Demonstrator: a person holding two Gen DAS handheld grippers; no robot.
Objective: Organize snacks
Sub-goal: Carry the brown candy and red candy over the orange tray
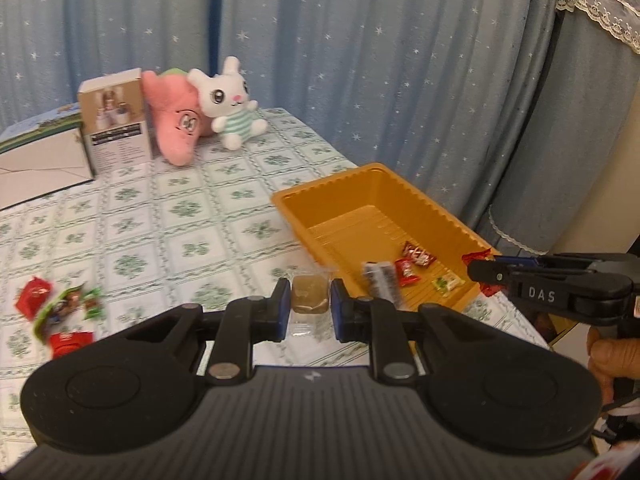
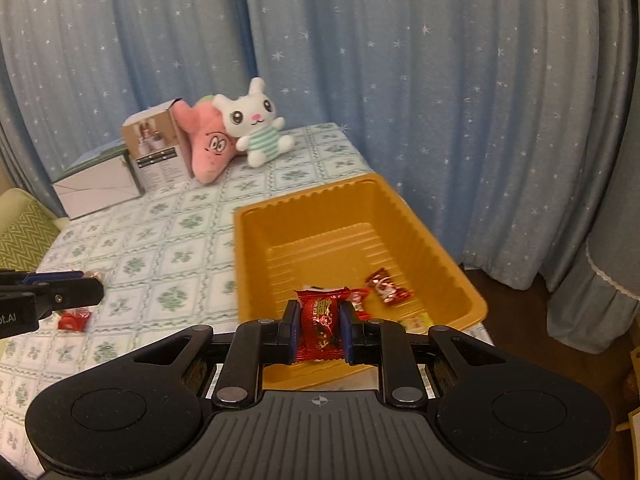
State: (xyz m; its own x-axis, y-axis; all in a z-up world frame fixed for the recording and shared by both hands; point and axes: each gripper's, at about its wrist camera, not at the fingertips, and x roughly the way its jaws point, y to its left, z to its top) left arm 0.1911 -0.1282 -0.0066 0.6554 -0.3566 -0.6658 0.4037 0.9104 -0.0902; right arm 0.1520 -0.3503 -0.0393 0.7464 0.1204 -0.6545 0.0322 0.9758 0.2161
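Note:
My left gripper (image 1: 310,305) is shut on a brown cube-shaped sweet in clear wrap (image 1: 309,298), held above the table just left of the orange tray (image 1: 320,192). My right gripper (image 2: 319,326) is shut on a red candy packet (image 2: 320,322) over the near end of the orange tray (image 2: 256,264). Inside the tray lie several wrapped sweets: red ones (image 1: 416,257), a green-and-white one (image 1: 447,283) and a dark packet (image 1: 380,280). More loose snacks (image 1: 60,308) lie at the table's left. The right gripper (image 1: 486,271) shows in the left wrist view, with red wrapper showing at its tip.
A pink plush (image 1: 176,128), a white rabbit plush (image 1: 230,102) and a cardboard box (image 1: 114,124) stand at the back of the patterned tablecloth (image 1: 160,220). Blue star curtains hang behind. A person's hand (image 1: 612,360) grips the right tool. The table edge runs right of the tray.

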